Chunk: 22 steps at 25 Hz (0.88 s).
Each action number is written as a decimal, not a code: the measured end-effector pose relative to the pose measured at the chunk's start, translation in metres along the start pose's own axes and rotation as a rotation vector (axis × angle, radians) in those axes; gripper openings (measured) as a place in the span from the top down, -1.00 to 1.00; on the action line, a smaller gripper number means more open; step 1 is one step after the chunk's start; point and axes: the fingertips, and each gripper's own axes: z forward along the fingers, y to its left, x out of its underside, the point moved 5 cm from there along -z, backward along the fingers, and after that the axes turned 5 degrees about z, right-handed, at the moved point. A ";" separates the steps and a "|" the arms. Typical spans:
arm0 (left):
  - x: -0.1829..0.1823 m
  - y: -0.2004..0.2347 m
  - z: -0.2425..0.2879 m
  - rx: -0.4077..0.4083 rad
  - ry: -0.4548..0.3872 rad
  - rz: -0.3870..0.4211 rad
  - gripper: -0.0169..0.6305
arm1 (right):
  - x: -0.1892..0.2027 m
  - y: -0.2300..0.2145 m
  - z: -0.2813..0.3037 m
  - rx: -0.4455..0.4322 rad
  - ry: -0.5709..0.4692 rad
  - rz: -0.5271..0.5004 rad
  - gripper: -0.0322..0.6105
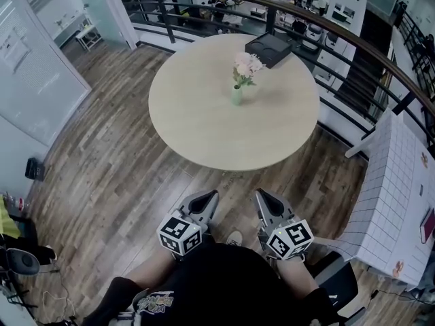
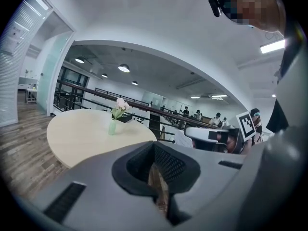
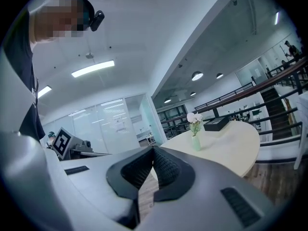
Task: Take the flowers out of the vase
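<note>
Left tool [image 1: 213, 194] and right tool [image 1: 261, 193], closed, hang well short of flowers [image 1: 247, 65].

The person wears a black top [image 1: 224, 284] bearing a pale printed graphic [image 1: 158, 301], and a light-coloured shoe [image 1: 234, 238]. The left gripper [image 1: 212, 195] and right gripper [image 1: 262, 195] are smooth grey moulded shells tapering to narrow tips. Each carries a white cube with black square markers [image 1: 179, 234] and is lined inside with black ribbed pads [image 2: 169, 163].
</note>
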 end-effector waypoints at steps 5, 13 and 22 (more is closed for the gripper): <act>-0.005 0.016 0.006 0.020 -0.008 0.001 0.93 | -0.004 -0.001 0.011 0.033 -0.013 -0.009 0.83; -0.021 0.064 0.015 0.066 -0.006 0.014 0.93 | -0.014 -0.008 0.049 0.114 -0.031 -0.015 0.83; -0.040 0.123 0.025 0.084 -0.016 0.032 0.93 | -0.027 -0.008 0.110 0.145 -0.037 -0.037 0.83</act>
